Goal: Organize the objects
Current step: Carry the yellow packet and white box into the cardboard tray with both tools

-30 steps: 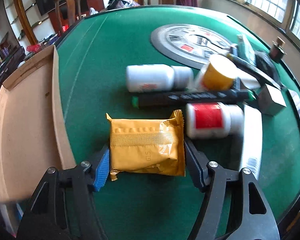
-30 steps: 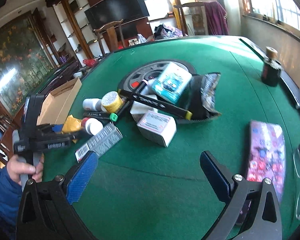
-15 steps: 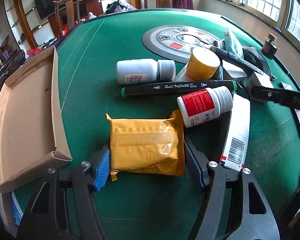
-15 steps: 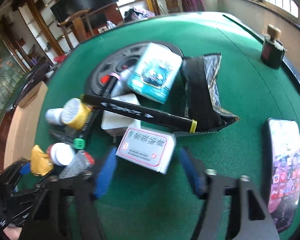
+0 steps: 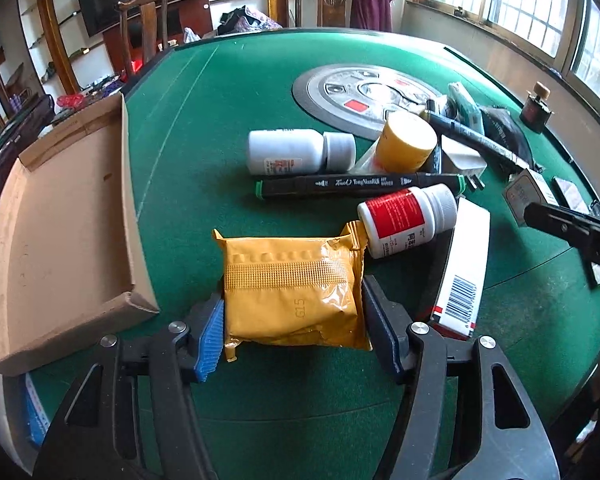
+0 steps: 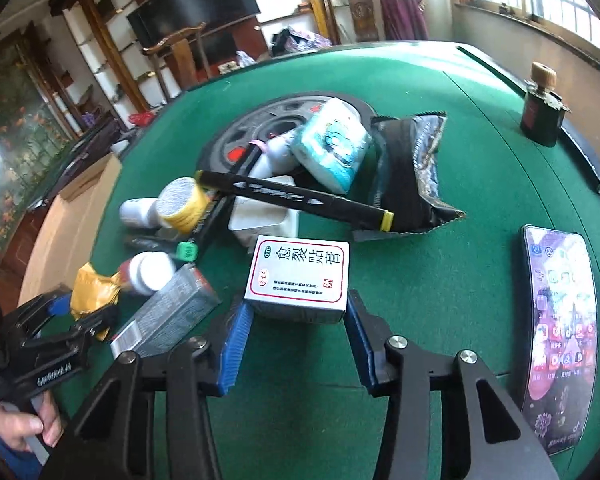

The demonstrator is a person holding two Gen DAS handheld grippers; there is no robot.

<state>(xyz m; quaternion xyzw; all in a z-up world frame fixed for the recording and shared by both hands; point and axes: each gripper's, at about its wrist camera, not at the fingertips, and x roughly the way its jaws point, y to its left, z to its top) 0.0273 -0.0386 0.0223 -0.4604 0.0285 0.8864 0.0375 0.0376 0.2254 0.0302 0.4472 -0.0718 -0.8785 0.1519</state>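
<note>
1. A crinkled yellow foil packet (image 5: 296, 292) lies flat on the green felt table (image 5: 220, 120), between the fingers of the left gripper (image 5: 294, 334); its jaws have just been closing, and both pads now touch the packet's sides.
2. Just beyond the packet's far right corner lies a white pill bottle with a red label (image 5: 404, 220) on its side, touching the packet's crimped edge.
3. Behind that bottle lies a black marker with green ends (image 5: 360, 184); farther back are an all-white plastic bottle (image 5: 296, 150) and a yellow-lidded jar (image 5: 406, 142).
4. Left of the packet sits a shallow brown cardboard tray (image 5: 60, 220).
5. Well right of the packet, the right gripper (image 6: 296, 338) has been closing its jaws around a small white cardboard box with red-bordered Chinese print (image 6: 298, 276); the pads flank the box's near end, at or very near its sides.
6. Right of that box lies a lit smartphone (image 6: 556, 328).
</note>
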